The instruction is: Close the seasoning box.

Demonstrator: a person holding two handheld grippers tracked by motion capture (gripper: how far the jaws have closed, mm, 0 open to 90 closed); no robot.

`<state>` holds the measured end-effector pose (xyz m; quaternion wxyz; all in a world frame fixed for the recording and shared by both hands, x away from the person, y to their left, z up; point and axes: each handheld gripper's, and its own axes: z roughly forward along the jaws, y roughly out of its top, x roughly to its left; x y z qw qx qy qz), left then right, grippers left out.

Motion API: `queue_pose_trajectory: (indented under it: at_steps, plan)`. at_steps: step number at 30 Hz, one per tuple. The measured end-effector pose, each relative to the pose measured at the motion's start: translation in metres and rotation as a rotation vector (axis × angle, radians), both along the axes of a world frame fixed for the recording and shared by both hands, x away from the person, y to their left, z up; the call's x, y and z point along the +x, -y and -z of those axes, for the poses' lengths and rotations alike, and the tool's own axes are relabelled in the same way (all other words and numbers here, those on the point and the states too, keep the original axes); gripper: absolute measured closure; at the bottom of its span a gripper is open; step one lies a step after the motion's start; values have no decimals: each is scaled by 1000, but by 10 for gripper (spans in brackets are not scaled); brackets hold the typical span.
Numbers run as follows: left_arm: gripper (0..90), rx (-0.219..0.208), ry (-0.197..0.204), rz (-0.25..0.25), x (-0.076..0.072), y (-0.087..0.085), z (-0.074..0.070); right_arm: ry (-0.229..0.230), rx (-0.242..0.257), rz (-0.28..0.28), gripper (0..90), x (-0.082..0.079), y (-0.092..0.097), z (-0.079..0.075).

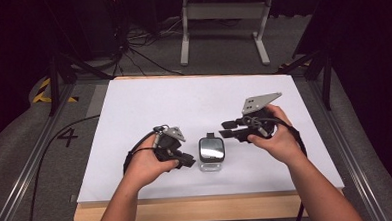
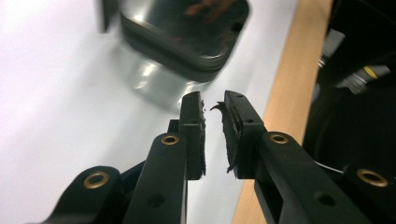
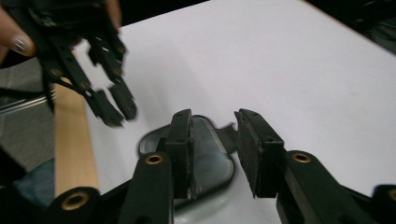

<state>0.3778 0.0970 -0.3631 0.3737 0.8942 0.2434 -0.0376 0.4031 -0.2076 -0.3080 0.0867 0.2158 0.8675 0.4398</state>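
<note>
Near the front edge of the white-covered surface (image 1: 193,98), about midway between its left and right edges: a small clear rectangular container with a dark-rimmed glossy lid (image 1: 211,152), standing upright, a small dark tab at its far side.

Left tool (image 1: 185,160) just beside the container's left side, held low by the left hand (image 1: 149,165), tips pointing at the container; touching or not, cannot tell. Seen from the left gripper view: jaws slightly apart around a narrow gap, nothing between them, worn black pads (image 2: 200,135) ragged at the edges; container (image 2: 182,35) just ahead, the bare wooden strip (image 2: 280,116) of the front edge close on one side.

Right tool (image 1: 227,129) above and to the right of the container, held by the right hand (image 1: 278,142), grey three-cornered plate (image 1: 259,102) on top, jaws pointing left. Seen from the right gripper view: jaws apart, empty, the container (image 3: 210,158) below and between them, the left tool (image 3: 119,105) blurred beyond.

Wide bare room across the far half of the surface and toward both far corners; little room between container and front edge.
</note>
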Motion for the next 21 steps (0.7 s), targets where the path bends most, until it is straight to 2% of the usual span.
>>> queue_pose_trajectory:
  at_steps: [5, 8, 10, 15, 19, 21]
  plan:
    - [765, 3, 32, -136, 5, -31, -4, 17, 20, 141, 567, 10, 39, 0]
    - [749, -5, 33, -198, 10, -45, -2, 24, 21, 222, 538, 18, 64, 6]
    - [743, -12, 35, -226, 13, -54, 1, 12, 14, 267, 526, 23, 79, 15]
    - [718, -26, 33, -300, 27, -72, 14, -11, -28, 345, 508, 36, 112, 37]
    - [655, -37, 75, -348, 35, -83, 25, -26, -48, 396, 491, 41, 132, 55]
    - [648, -49, 63, -369, 39, -88, 31, -23, -69, 417, 475, 44, 140, 64]
